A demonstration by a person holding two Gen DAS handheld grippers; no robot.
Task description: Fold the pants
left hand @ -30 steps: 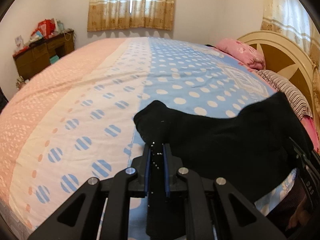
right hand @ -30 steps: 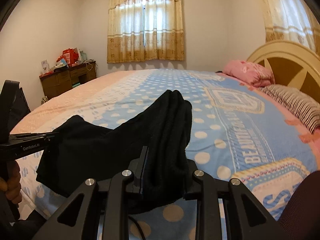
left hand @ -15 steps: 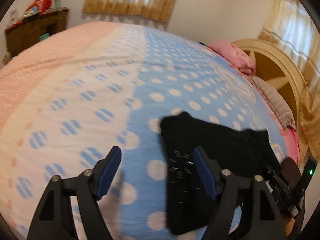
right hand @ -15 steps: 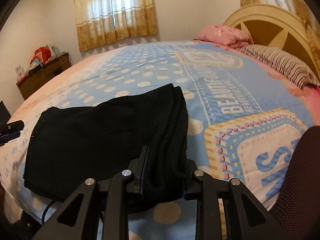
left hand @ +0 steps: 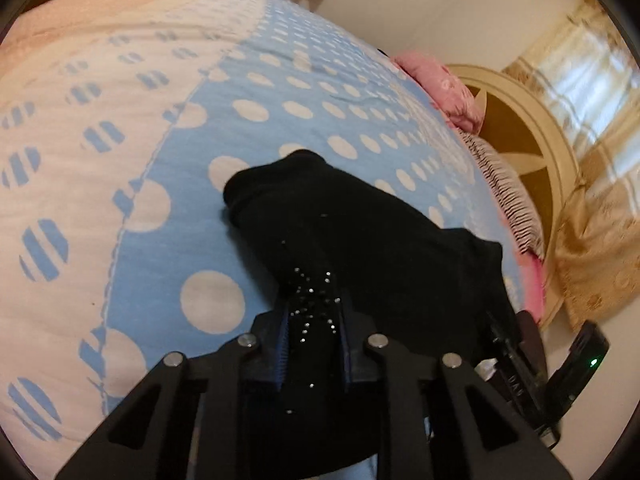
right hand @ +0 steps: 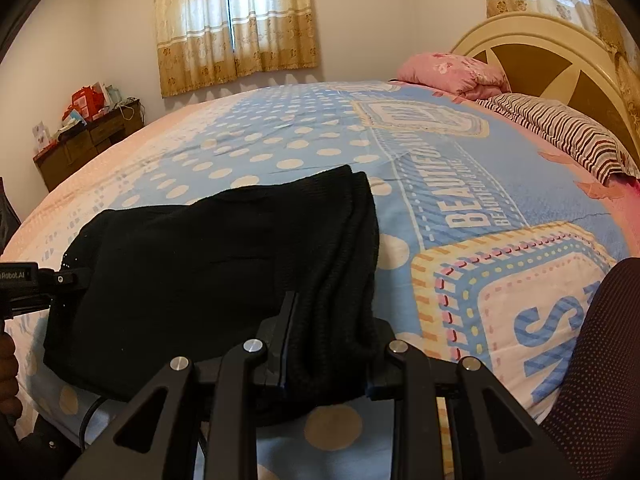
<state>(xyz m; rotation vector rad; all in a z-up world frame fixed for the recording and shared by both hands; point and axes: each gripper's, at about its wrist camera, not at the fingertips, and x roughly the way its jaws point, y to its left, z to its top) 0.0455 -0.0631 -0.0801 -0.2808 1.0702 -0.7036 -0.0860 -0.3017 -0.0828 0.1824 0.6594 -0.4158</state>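
Progress: black knit pants (right hand: 224, 264) folded small on dotted blue bedspread (right hand: 320, 148) | left gripper (left hand: 312, 320) jaws just reclosed, clamped on pants | right gripper (right hand: 328, 344) jaws clamped on pants | remaining: likely final fold

pants (right hand: 224, 264) on bed (right hand: 304, 148), pillows (right hand: 560, 128) right

The camera on my left gripper (left hand: 313, 312) looked forward and steeply down along its fingers, rolled to one side, so the bed (left hand: 120, 128) appeared tilted. It sat very near the black pants (left hand: 372, 240), at their left end. The camera on my right gripper (right hand: 328, 344) looked forward and down, almost not rolled, close to the right end of the pants (right hand: 224, 256). Both views faced across the bed (right hand: 304, 140) to the far wall. They shared the pants, the dotted blue cover, the pink pillow (left hand: 440, 88) (right hand: 452, 70) and the headboard (left hand: 520, 128) (right hand: 532, 44). The right view also saw my left gripper (right hand: 36, 284) at its left edge.
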